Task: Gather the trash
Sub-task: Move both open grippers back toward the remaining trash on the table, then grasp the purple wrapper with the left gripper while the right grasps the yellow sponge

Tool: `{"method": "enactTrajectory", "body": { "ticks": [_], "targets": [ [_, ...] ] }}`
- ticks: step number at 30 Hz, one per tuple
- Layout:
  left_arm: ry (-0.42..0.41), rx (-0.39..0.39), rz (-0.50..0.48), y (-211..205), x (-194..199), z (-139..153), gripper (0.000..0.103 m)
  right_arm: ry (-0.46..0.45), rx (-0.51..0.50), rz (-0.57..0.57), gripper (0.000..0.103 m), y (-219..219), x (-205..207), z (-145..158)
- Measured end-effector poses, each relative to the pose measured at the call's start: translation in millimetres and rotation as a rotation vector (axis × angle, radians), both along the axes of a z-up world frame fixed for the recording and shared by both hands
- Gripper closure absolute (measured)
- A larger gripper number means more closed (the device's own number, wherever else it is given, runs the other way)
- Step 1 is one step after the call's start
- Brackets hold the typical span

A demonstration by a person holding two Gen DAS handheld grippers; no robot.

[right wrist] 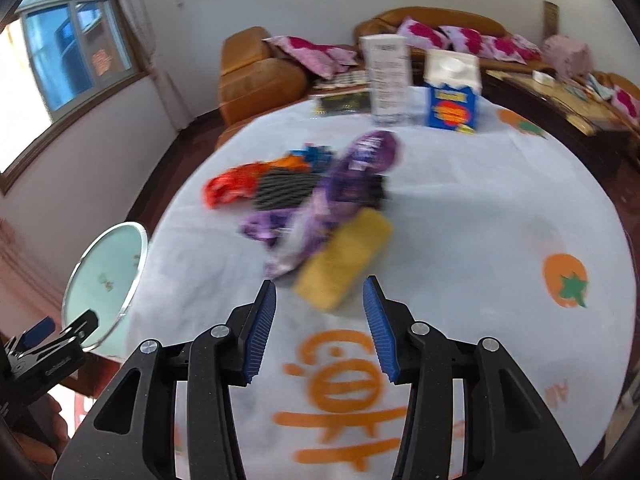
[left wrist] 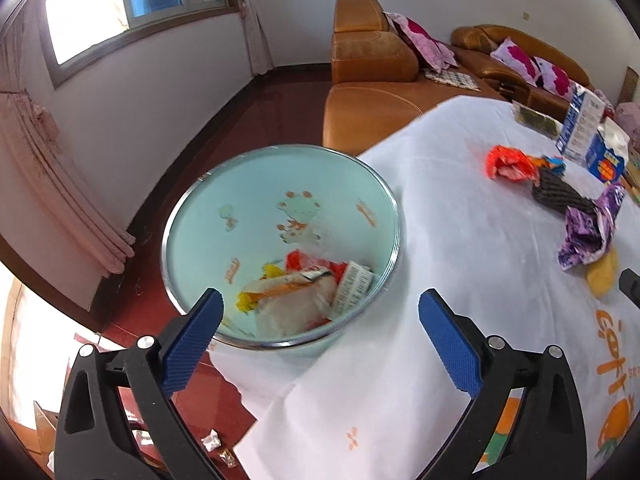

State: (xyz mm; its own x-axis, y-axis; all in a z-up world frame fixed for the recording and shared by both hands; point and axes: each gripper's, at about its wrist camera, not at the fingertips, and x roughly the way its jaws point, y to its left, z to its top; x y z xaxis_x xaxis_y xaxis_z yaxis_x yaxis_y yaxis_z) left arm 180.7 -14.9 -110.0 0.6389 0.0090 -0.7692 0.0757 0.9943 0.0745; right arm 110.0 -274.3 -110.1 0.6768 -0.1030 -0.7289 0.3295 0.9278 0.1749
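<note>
A pale blue trash bin (left wrist: 256, 216) stands beside the white-clothed table (left wrist: 440, 240) and holds several wrappers (left wrist: 316, 288). My left gripper (left wrist: 320, 300) hangs over the bin's near rim, open wide with nothing between its blue pads. On the table lie an orange-red wrapper (right wrist: 228, 188), a black mesh piece (right wrist: 284, 190), a purple wrapper (right wrist: 360, 168) and a yellow sponge-like block (right wrist: 344, 256). My right gripper (right wrist: 320, 284) is open just short of the yellow block, whose near end reaches between the fingertips without touching the pads. This view is blurred.
A white carton (right wrist: 390, 76) and a blue box (right wrist: 452, 100) stand at the table's far side. Orange sofas (left wrist: 372, 60) with pink cushions lie beyond. Small scraps (left wrist: 210, 440) sit on the red floor below the table edge. The bin (right wrist: 104, 272) is at the table's left.
</note>
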Motion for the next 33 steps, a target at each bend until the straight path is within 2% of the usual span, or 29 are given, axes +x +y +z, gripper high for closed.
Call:
{"method": "enactTrajectory", "body": {
  "ticks": [9, 14, 19, 24, 25, 27, 33],
  "targets": [
    [0.022, 0.008, -0.076, -33, -10, -10, 0.007, 0.010, 0.052, -0.095, 0.057, -42, -17, -6],
    [0.024, 0.011, -0.092, -42, -12, -10, 0.007, -0.007, 0.047, -0.065, 0.057, -40, -4, 3],
    [0.025, 0.016, -0.090, -39, -11, -11, 0.007, 0.039, 0.167, -0.037, 0.057, -37, 12, -11],
    [0.030, 0.020, -0.085, -39, -10, -12, 0.007, 0.065, 0.168, 0.013, 0.056, -20, 32, -20],
    [0.027, 0.023, -0.086, -39, -10, -11, 0.007, 0.069, 0.165, 0.015, 0.057, -19, 35, -22],
    [0.020, 0.027, -0.089, -39, -10, -9, 0.007, 0.086, 0.168, 0.016, 0.068, -21, 39, -25],
    [0.006, 0.023, -0.110, -49, -8, -6, 0.007, 0.073, 0.167, -0.014, 0.074, -45, 24, -18]
  ]
}}
